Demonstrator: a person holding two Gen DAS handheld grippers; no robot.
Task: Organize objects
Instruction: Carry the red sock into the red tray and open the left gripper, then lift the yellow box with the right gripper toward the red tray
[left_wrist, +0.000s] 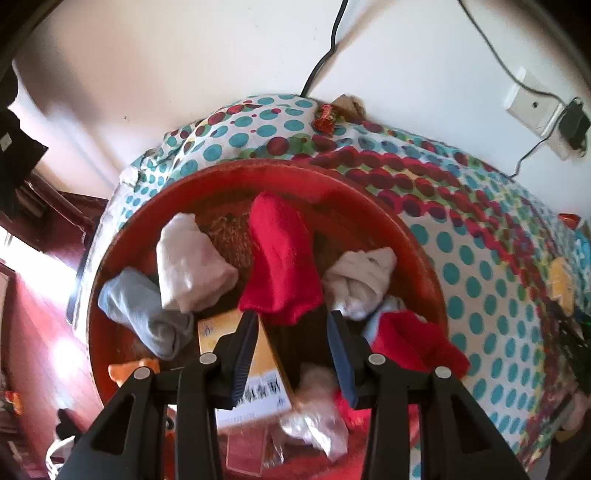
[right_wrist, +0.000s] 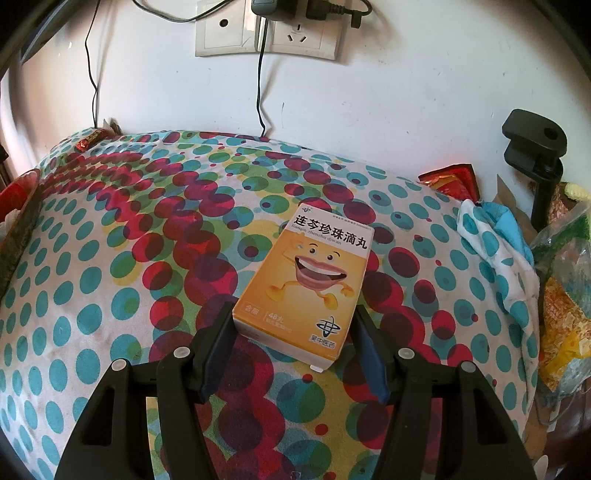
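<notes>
In the left wrist view a round red tray (left_wrist: 122, 243) holds rolled socks: a red one (left_wrist: 280, 258), a white one (left_wrist: 188, 262), a grey-blue one (left_wrist: 144, 314), a pale grey one (left_wrist: 362, 280) and a second red one (left_wrist: 413, 339). An orange box (left_wrist: 258, 369) lies in it too. My left gripper (left_wrist: 291, 321) is open just above the near end of the red sock. In the right wrist view an orange medicine box (right_wrist: 306, 280) lies flat on the dotted cloth (right_wrist: 110, 258). My right gripper (right_wrist: 293, 317) is open, its jaws on either side of the box's near end.
The table stands against a white wall with sockets (right_wrist: 266, 33) and hanging cables (right_wrist: 260, 99). A black clamp stand (right_wrist: 535, 158), a bunched cloth (right_wrist: 495, 251) and plastic bags (right_wrist: 565, 295) crowd the right edge. A candy wrapper (right_wrist: 90, 138) lies at the far left corner.
</notes>
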